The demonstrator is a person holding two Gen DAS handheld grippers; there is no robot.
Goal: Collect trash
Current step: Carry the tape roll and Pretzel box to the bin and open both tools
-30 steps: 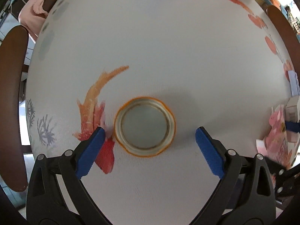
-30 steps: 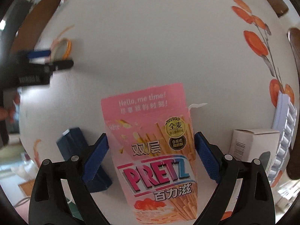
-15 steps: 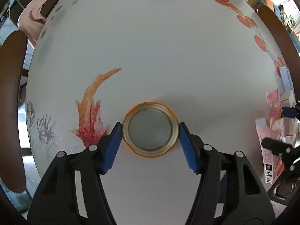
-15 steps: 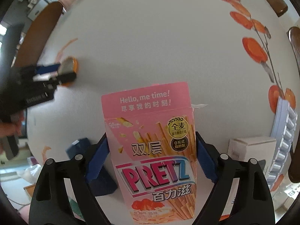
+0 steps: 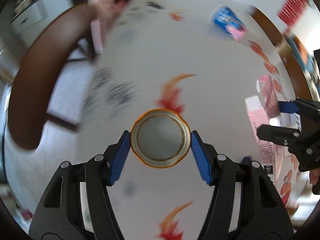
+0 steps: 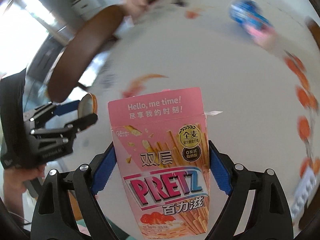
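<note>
An orange-rimmed round lid (image 5: 160, 142), its inside facing the camera, sits between the blue pads of my left gripper (image 5: 160, 135), which is shut on it and holds it off the white printed table (image 5: 200, 60). My right gripper (image 6: 161, 146) is shut on an upright pink Pretz box (image 6: 160, 124), also clear of the table. In the right wrist view, the left gripper (image 6: 84, 112) shows at the left with the lid (image 6: 86, 108) in it. The right gripper (image 5: 276, 118) with the pink box (image 5: 258, 116) appears at the right edge of the left wrist view.
A blue and pink packet (image 5: 230, 26) lies at the table's far side. A brown chair back (image 5: 40, 80) curves along the left edge, with a pink cloth (image 5: 112, 2) on another chair beyond. A white blister strip (image 6: 304, 184) lies at the table's right.
Both grippers closed, the left on the lid and the right on the Pretz box, then rose from the table with them. The views have swung and blurred.
</note>
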